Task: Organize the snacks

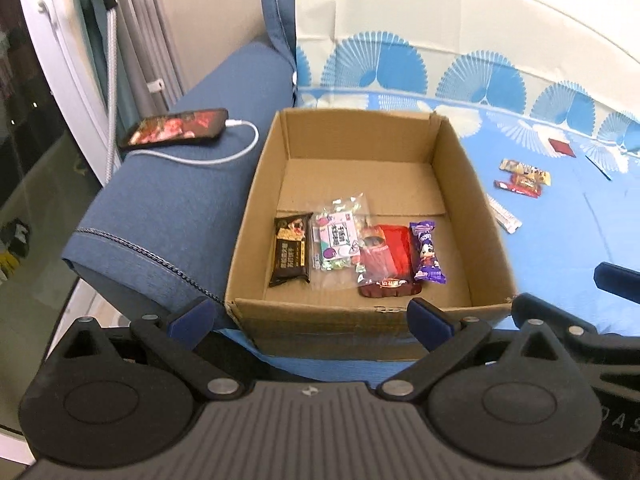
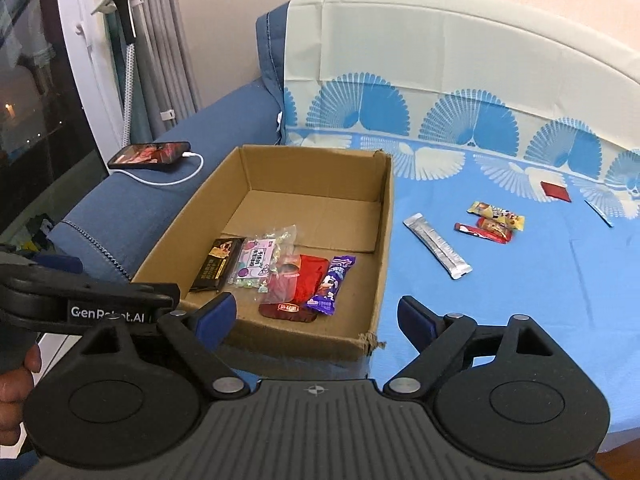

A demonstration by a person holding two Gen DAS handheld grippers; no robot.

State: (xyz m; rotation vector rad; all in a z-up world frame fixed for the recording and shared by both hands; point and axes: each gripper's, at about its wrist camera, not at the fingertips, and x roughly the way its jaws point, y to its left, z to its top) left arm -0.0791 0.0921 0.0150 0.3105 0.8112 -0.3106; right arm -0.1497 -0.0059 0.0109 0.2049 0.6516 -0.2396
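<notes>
1 readable label (image 2: pixel 107 313) — "GenRobot.AI"

Left hand-held gripper (image 1: pixel 310 314) and right hand-held gripper (image 2: pixel 316 314), both spread wide, empty.

I see even, bright indoor light and soft shadows inside the open brown cardboard box (image 1: pixel 362 216). Fisheye bending curves the edges. The dark glass window (image 2: pixel 36 92) reflects small lights. Print on the small distant wrappers is blurred, probably unreadable.
</notes>
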